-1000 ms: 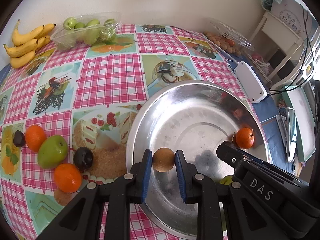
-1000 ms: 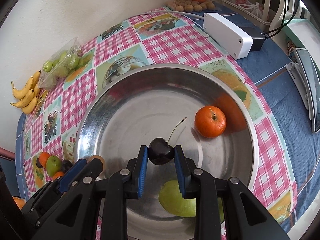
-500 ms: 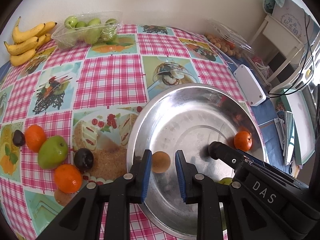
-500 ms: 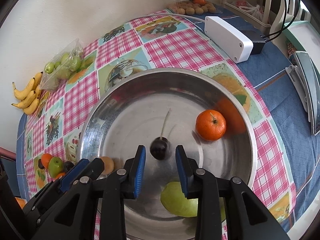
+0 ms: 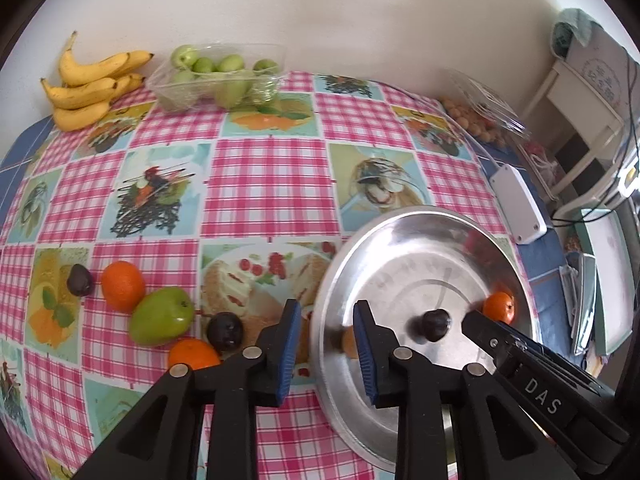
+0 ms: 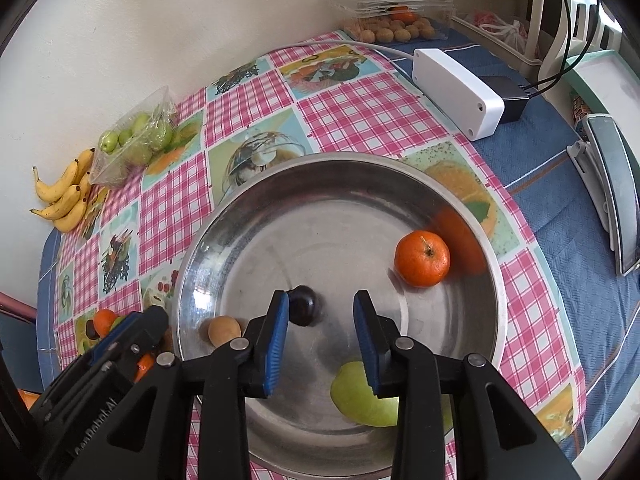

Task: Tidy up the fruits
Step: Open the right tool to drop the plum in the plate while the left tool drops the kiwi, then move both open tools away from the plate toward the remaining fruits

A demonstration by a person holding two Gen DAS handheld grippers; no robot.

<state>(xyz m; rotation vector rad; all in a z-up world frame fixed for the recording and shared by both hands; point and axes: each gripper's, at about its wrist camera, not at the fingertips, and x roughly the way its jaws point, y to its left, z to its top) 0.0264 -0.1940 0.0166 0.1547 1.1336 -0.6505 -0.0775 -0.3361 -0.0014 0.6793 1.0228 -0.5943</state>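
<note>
Both grippers hang open and empty over a metal bowl [image 6: 472, 216], the left gripper [image 5: 327, 344] with jaws opening above its rim, the right gripper [image 6: 321, 334] above a dark cherry [image 6: 304, 306] lying free beside a brown fruit [image 6: 224, 330], a tangerine [image 6: 422, 258] and a green pear [image 6: 360, 398]. The bowl sits on a pink checked tablecloth [image 5: 260, 184] against a white wall. Only the left wrist view clearly shows a green apple [image 5: 160, 315], two tangerines and dark plums still on the cloth.

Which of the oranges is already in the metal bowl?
The orange against the bowl's far right wall, beside its own reflection. The other two oranges lie on the tablecloth with the green apple.
</note>
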